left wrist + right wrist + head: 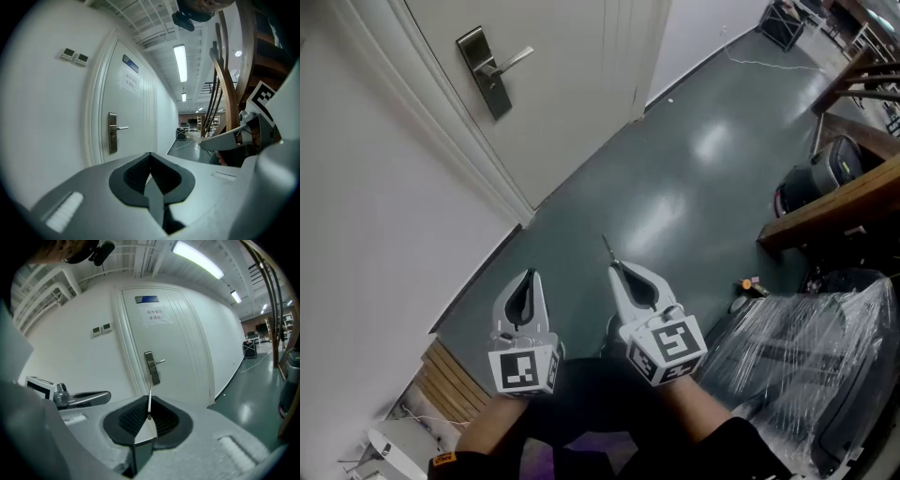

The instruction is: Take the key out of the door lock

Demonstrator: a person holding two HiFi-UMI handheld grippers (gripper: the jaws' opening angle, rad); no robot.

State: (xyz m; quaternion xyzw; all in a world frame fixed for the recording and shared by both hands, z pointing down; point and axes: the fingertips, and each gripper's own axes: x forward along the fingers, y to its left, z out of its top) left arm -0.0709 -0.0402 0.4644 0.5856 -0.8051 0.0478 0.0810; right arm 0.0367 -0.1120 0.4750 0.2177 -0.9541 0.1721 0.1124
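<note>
White walls point(356, 187), glossy dark green floor point(694, 159)

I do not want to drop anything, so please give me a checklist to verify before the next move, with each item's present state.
1. Right gripper shut on the key: ok.
2. Key out of the door lock, both grippers apart from the door: ok.
3. Key gripped deeply enough: cannot tell; only its thin edge shows.
4. Left gripper shut, nothing between its jaws: ok.
</note>
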